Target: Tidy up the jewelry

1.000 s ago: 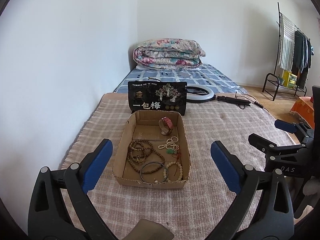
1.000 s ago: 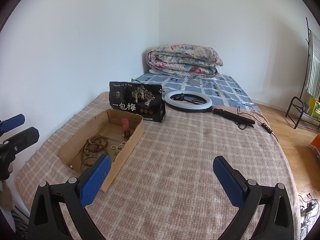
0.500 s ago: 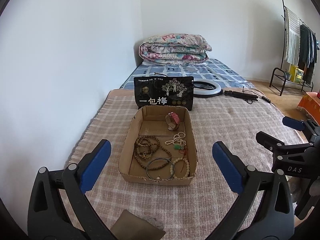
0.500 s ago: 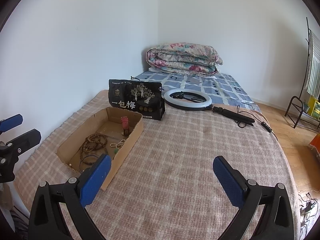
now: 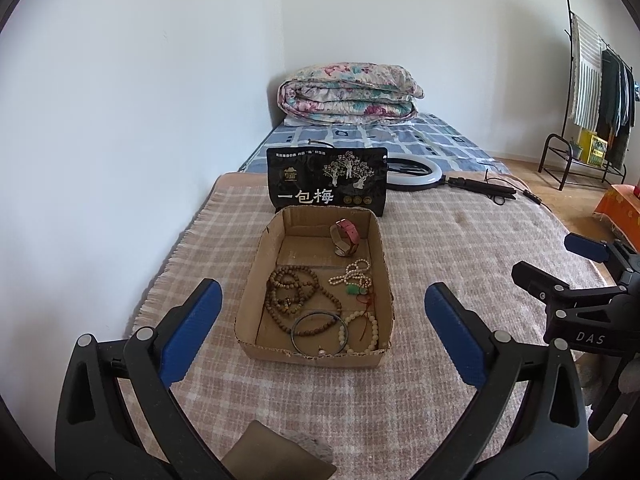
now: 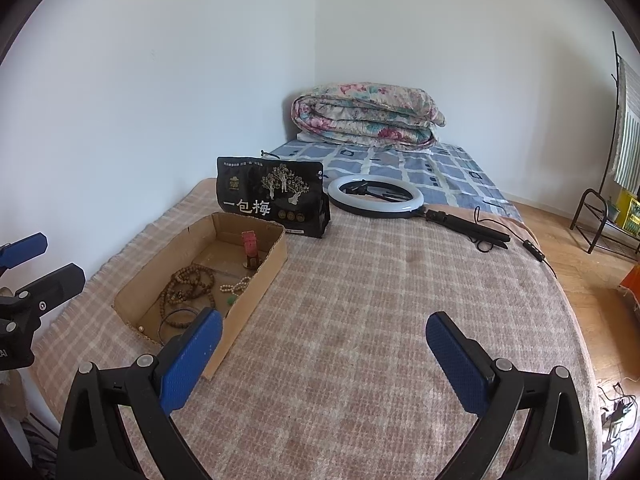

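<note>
Checked blanket (image 5: 420, 248) carries the cardboard tray (image 5: 256, 280) of jewelry, long axis running straight ahead of the spread, empty left gripper (image 5: 320, 324), nearer than the equally spread right gripper (image 6: 324, 354), offset rightward.

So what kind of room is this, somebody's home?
Most likely a bedroom in a home. A folded floral quilt lies on a bed with a blue patterned sheet, and a clothes rack hung with garments stands by the far wall.
</note>
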A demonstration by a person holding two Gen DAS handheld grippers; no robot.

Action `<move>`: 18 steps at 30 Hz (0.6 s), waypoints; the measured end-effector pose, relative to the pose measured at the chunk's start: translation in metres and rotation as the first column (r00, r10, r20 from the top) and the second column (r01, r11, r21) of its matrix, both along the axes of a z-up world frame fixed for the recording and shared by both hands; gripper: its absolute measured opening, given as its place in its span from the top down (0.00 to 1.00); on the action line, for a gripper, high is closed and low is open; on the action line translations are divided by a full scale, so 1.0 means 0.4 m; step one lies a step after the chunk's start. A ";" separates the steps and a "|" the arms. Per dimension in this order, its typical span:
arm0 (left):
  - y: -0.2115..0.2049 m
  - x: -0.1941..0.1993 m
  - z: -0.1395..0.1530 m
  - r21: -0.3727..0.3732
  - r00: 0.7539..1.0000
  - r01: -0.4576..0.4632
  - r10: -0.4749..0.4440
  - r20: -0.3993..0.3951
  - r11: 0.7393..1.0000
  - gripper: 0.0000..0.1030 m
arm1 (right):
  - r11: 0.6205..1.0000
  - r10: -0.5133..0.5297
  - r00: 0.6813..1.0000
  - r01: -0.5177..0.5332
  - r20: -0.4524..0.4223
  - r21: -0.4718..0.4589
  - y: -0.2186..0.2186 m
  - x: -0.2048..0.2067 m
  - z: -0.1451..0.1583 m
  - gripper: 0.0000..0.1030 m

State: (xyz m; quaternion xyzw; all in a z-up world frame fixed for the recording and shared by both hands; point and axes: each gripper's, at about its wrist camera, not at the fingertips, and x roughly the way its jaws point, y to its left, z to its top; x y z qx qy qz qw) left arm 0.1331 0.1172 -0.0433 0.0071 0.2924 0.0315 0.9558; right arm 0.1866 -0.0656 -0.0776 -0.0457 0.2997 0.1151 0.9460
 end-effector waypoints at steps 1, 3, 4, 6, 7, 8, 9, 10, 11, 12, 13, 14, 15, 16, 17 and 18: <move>0.000 0.000 0.000 0.002 1.000 0.000 0.000 0.001 1.000 0.00 | 1.000 0.001 1.000 -0.001 -0.002 0.002 0.000 0.000 -0.001 0.00; 0.002 0.000 0.000 0.002 1.000 0.000 0.000 0.002 1.000 0.00 | 1.000 0.002 1.000 -0.002 -0.003 0.001 0.001 -0.001 -0.002 0.00; 0.001 0.000 -0.002 0.003 1.000 0.000 0.000 0.002 1.000 0.00 | 1.000 0.003 1.000 -0.003 -0.002 0.000 0.000 -0.002 -0.002 0.00; 0.001 0.000 -0.001 0.001 1.000 -0.001 0.001 0.001 1.000 0.00 | 1.000 0.003 1.000 -0.003 -0.002 -0.001 0.001 -0.002 -0.002 0.00; 0.001 0.000 -0.002 0.001 1.000 0.000 0.000 0.000 1.000 0.00 | 1.000 0.002 1.000 -0.002 -0.001 -0.001 0.001 -0.002 -0.002 0.00; 0.001 0.000 -0.001 0.002 1.000 -0.001 0.001 0.001 1.000 0.00 | 1.000 0.003 1.000 -0.003 -0.001 0.000 0.001 -0.002 -0.001 0.00; 0.001 0.000 -0.001 0.002 1.000 -0.001 0.001 0.001 1.000 0.00 | 1.000 0.003 1.000 -0.003 -0.002 0.000 0.000 -0.002 -0.002 0.00; 0.001 0.000 -0.001 0.002 1.000 -0.001 0.001 0.000 1.000 0.00 | 1.000 0.003 1.000 -0.003 -0.003 0.000 -0.001 -0.004 -0.002 0.00; 0.001 0.000 -0.001 0.001 1.000 -0.001 0.001 0.001 1.000 0.00 | 1.000 0.003 1.000 -0.003 -0.002 0.000 0.001 -0.002 -0.001 0.00; 0.000 0.000 0.000 0.001 1.000 -0.001 0.001 0.001 1.000 0.00 | 1.000 0.003 1.000 -0.003 -0.003 0.000 -0.001 -0.003 -0.001 0.00; 0.001 0.000 0.000 0.002 1.000 -0.001 0.001 0.002 1.000 0.00 | 1.000 0.003 1.000 -0.003 -0.004 0.001 -0.001 -0.003 -0.001 0.00; 0.001 0.000 -0.001 0.002 1.000 -0.002 0.002 0.003 1.000 0.00 | 1.000 0.003 1.000 -0.003 -0.005 0.002 -0.001 -0.001 -0.001 0.00; 0.001 0.000 0.000 0.002 1.000 -0.001 0.001 0.002 1.000 0.00 | 1.000 0.002 1.000 -0.002 -0.006 0.003 0.000 -0.001 -0.001 0.00; 0.001 0.001 -0.001 0.002 1.000 0.000 0.000 0.001 1.000 0.00 | 1.000 0.001 1.000 -0.001 -0.007 0.003 -0.001 -0.001 0.000 0.00; 0.001 0.000 -0.001 0.002 1.000 0.000 0.000 0.001 1.000 0.00 | 1.000 0.001 1.000 -0.001 -0.007 0.004 -0.001 -0.001 0.000 0.00; 0.000 0.000 0.000 0.002 1.000 0.000 0.000 0.001 1.000 0.00 | 1.000 0.001 1.000 -0.001 -0.007 0.004 -0.001 -0.001 0.000 0.00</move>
